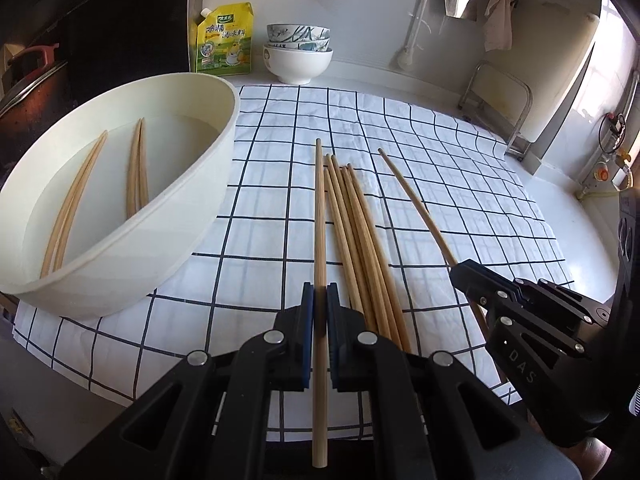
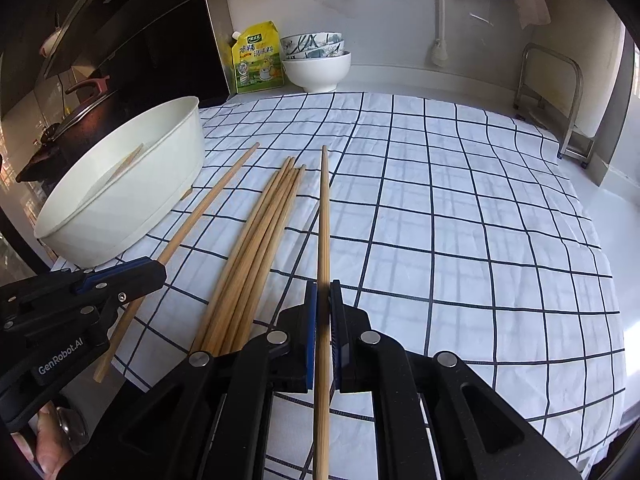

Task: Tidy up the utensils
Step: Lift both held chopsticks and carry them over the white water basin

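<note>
In the left wrist view my left gripper (image 1: 320, 300) is shut on one wooden chopstick (image 1: 319, 220) that points away over the checked cloth (image 1: 460, 168). To its right lies a bundle of several chopsticks (image 1: 360, 236). Further right, my right gripper (image 1: 460, 272) clamps another chopstick (image 1: 416, 200). In the right wrist view the right gripper (image 2: 323, 296) is shut on its chopstick (image 2: 325, 208), the bundle (image 2: 260, 240) lies to its left, and the left gripper (image 2: 156, 270) holds its chopstick (image 2: 208, 200). A white basin (image 1: 224, 152) (image 2: 120, 208) with water holds more chopsticks (image 1: 136, 172).
Stacked bowls (image 1: 298, 52) and a yellow pouch (image 1: 224, 40) stand at the back wall. A metal rack (image 1: 496, 108) is at the far right, and a dark pot with a lid (image 2: 80, 120) sits left of the basin. A hand (image 2: 48, 448) grips the left tool.
</note>
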`<state>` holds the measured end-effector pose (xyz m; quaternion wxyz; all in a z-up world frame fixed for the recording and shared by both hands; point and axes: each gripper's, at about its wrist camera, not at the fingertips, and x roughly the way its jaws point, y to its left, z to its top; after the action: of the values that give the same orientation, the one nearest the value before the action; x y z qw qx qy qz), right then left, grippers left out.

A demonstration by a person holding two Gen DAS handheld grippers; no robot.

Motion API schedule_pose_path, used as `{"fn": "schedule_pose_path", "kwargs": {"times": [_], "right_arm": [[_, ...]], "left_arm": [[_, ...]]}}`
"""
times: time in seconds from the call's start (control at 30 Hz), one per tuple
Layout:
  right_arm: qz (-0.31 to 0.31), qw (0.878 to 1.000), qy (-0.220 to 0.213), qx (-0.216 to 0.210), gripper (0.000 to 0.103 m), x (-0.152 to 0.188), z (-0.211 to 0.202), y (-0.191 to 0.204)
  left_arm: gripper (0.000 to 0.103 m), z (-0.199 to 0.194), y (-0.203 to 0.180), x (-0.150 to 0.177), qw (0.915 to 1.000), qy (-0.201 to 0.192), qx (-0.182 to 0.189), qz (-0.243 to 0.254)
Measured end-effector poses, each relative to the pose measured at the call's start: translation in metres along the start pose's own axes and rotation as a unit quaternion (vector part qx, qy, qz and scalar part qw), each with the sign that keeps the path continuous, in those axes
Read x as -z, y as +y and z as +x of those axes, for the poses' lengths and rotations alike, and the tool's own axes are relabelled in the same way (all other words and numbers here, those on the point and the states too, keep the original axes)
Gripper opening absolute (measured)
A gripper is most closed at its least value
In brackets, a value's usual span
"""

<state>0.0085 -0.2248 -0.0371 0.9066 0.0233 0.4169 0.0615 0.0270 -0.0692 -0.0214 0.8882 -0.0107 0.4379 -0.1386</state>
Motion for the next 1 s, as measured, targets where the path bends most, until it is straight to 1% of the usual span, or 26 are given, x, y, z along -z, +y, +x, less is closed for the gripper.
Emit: {"fn": "schedule_pose_path", "kwargs": {"times": [0.17, 0.27, 0.37, 0.5, 0.6, 0.73, 0.87, 1.0], "right_arm": [[0.009, 0.999, -0.029, -0.017, 0.006, -0.015, -0.019, 0.011], [0.015, 0.998, -0.044, -0.034, 0.006, -0.029, -0.023, 0.023], [0.007, 0.997, -0.054, -0.047, 0.006, -0.045, -0.021, 0.044], [-0.016, 0.996, -0.059, -0.072, 0.006, -0.068, -0.012, 0.082], [-0.033, 0.994, -0.055, -0.085, 0.006, -0.084, 0.001, 0.111], [-0.050, 0.993, -0.042, -0.100, 0.006, -0.103, 0.020, 0.145], [-0.066, 0.992, -0.022, -0.106, 0.006, -0.118, 0.040, 0.173], [-0.077, 0.991, 0.002, -0.109, 0.006, -0.129, 0.064, 0.195]], "left_arm": [[0.007, -0.026, 0.003, -0.015, 0.9992, -0.040, 0.004, 0.002], [0.007, -0.043, 0.014, -0.025, 0.9979, -0.064, 0.000, 0.003], [0.007, -0.059, 0.040, -0.036, 0.9962, -0.086, -0.014, -0.010], [0.007, -0.075, 0.084, -0.051, 0.9929, -0.108, -0.040, -0.028], [0.007, -0.080, 0.120, -0.056, 0.9910, -0.112, -0.060, -0.044], [0.007, -0.075, 0.160, -0.061, 0.9898, -0.104, -0.072, -0.065], [0.007, -0.064, 0.187, -0.066, 0.9896, -0.095, -0.078, -0.074], [0.007, -0.047, 0.202, -0.069, 0.9900, -0.080, -0.084, -0.080]]}}
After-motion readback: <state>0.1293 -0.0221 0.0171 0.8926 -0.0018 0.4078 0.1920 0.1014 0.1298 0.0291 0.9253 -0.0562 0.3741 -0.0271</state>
